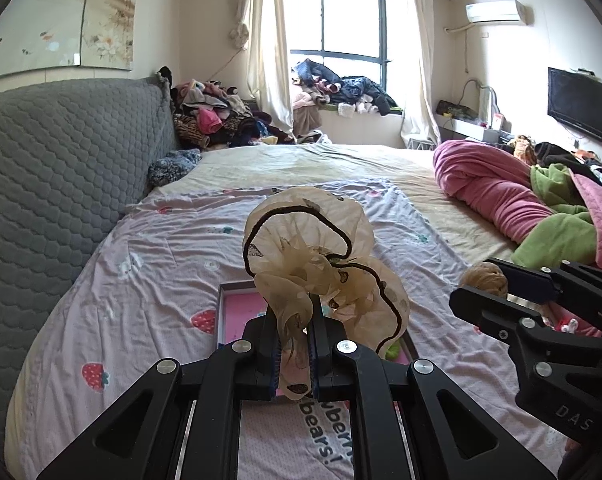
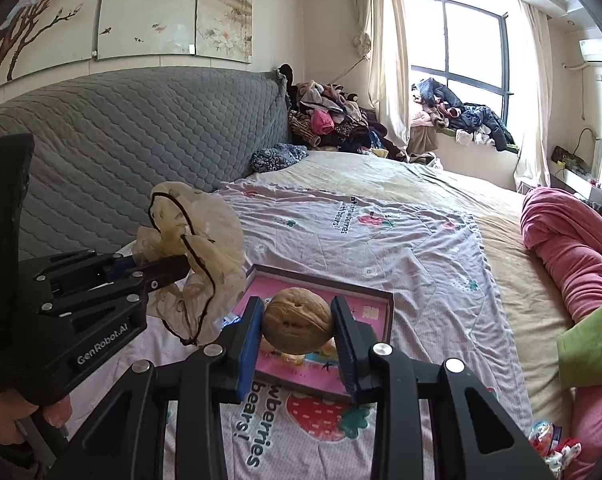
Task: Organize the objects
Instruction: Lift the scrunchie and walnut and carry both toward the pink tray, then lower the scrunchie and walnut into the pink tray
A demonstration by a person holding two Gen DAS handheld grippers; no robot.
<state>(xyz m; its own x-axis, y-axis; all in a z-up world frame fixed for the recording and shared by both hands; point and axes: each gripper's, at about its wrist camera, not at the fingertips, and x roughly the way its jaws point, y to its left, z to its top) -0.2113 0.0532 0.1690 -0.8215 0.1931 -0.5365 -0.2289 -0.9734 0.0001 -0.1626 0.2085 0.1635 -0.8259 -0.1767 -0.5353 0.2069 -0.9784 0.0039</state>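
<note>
My left gripper (image 1: 295,344) is shut on a cream gauze scrunchie (image 1: 321,256) with a dark edge, held up over the bed. In the right wrist view the same scrunchie (image 2: 205,248) hangs from the left gripper (image 2: 181,268) at the left. My right gripper (image 2: 299,330) is shut on a tan walnut (image 2: 297,320), both blue pads pressing its sides. The walnut (image 1: 483,278) also shows at the tips of the right gripper (image 1: 481,296) in the left wrist view. Below both lies a shallow box (image 2: 385,304) with a pink inside (image 1: 237,312) on the strawberry-print sheet.
A grey quilted headboard (image 1: 61,184) runs along the left. A rolled pink and green blanket (image 1: 501,192) lies at the right. Clothes are piled at the bed's far corner (image 1: 213,116) and on the window ledge (image 1: 341,88). Small toys (image 2: 553,440) lie near the right edge.
</note>
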